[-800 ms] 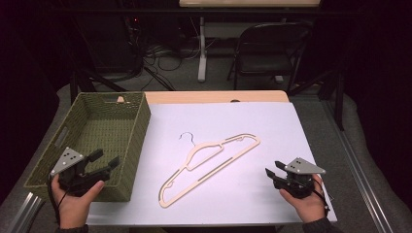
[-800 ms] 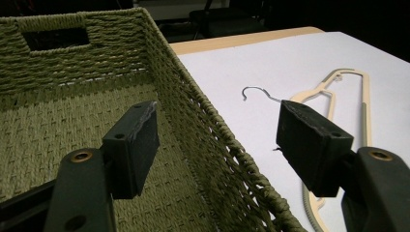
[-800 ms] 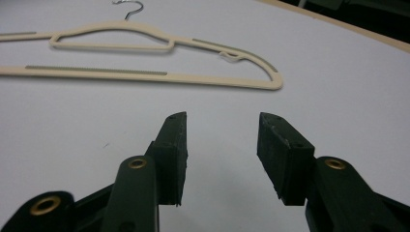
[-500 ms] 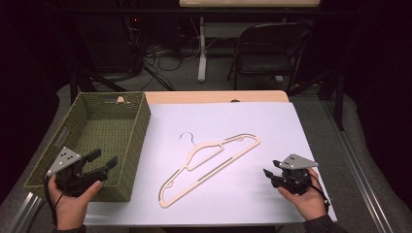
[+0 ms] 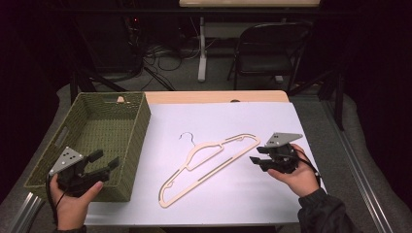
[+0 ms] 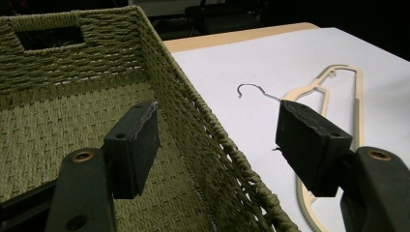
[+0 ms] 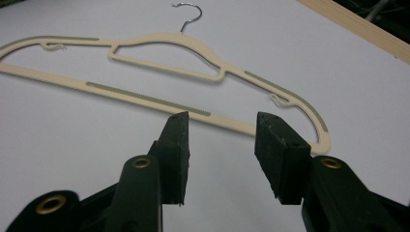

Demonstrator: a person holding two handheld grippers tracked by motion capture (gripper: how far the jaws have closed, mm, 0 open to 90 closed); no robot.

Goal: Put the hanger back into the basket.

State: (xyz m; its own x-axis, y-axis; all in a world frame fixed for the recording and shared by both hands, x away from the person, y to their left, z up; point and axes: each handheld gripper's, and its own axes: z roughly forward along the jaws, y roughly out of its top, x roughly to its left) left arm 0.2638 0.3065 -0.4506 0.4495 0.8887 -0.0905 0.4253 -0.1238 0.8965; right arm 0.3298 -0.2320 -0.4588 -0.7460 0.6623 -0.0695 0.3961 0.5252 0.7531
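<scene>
step: approach, judged | hanger (image 5: 209,167) flat on white sheet, right of basket (image 5: 138,121) | right gripper (image 5: 257,161) spread, empty, near hanger's end | left gripper (image 5: 108,162) spread over basket's rim | next: close on hanger bar

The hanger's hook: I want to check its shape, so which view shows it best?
The left gripper view: the hook curves clearly against the white sheet, unobstructed. The right gripper view shows it at the top edge, slightly cut off. The high view shows the whole hanger, but its hook is small and thin.
</scene>
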